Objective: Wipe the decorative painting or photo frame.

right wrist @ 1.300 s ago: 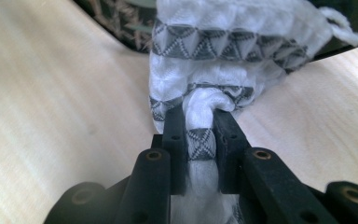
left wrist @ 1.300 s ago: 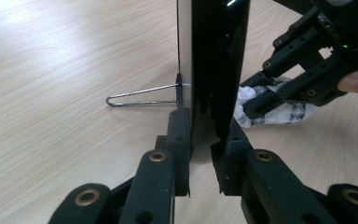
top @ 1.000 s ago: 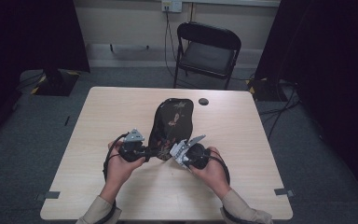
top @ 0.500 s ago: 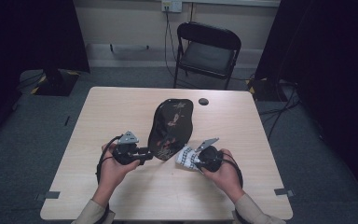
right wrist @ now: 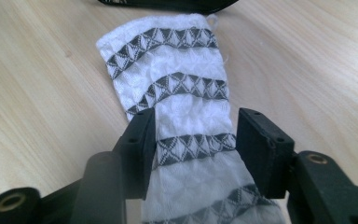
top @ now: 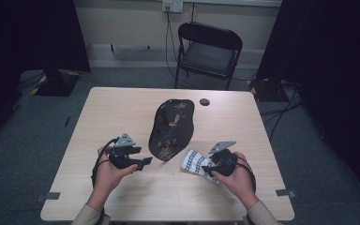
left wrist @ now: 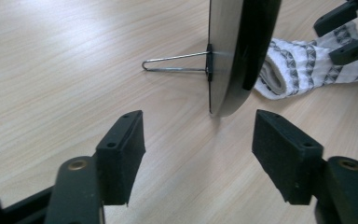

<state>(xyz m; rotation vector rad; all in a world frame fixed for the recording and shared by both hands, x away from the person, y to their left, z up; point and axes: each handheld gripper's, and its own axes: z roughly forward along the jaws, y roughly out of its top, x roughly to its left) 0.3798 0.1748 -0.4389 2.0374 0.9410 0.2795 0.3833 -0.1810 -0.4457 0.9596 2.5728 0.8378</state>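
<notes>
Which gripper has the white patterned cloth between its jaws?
The right gripper: the white patterned cloth lies between its jaws; the left gripper straddles bare table.

Left black two-jaw gripper held low in the left hand, jaws just opened wide, nothing between. Right black two-jaw gripper in the right hand, jaws just parted, pads standing loose.
</notes>
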